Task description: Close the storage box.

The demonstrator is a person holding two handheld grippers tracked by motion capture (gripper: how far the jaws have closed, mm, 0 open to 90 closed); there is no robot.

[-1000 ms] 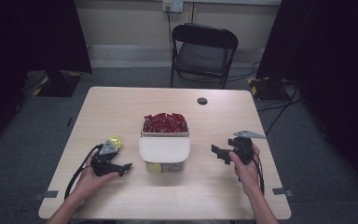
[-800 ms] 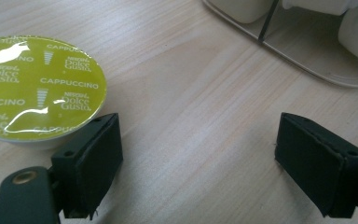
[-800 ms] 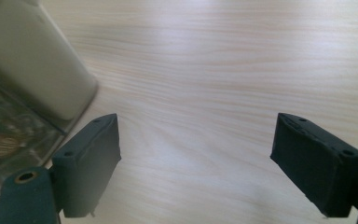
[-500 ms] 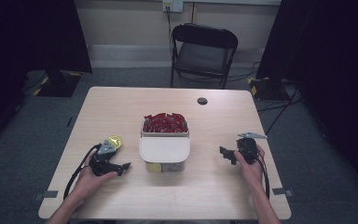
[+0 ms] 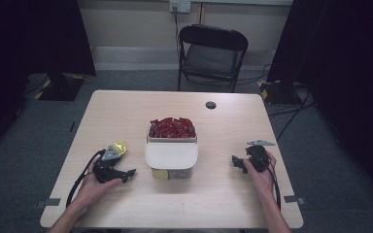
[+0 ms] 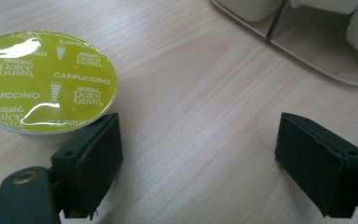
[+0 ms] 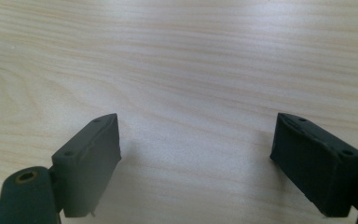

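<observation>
the left gripper [image 5: 126,173] is held low over the pale wooden table [image 5: 126,111], and its two black jaws are seen wide apart with nothing between them. the round yellow-green foil-topped coffee capsule [image 6: 44,86], printed "cappuccino", stands upright on the table just beside the gripper's left jaw as its own view shows it; it cannot be told if the jaw touches it. it is judged that the capsule is kept at this side so that it can be taken up and brought to the box, which is near. in the high view the capsule [image 5: 119,147] is seen beside the left hand [image 5: 93,187], left of the box.

the right gripper [image 5: 237,162] is rested near the right edge of the table, well apart from everything. its jaws are also spread and empty, and bare wood is seen between them in the right gripper view. it is probably kept there to be out of the way.

the white rectangular plastic box with compartments [image 5: 171,155] is placed in the middle, so both hands can reach it. red sachets [image 5: 172,127] are heaped in its far compartment; they are too many and too small to be counted. something yellow-green is seen low in its near part.

counted: one capsule on the table, one box, two grippers, one black folding chair [image 5: 212,53].
</observation>
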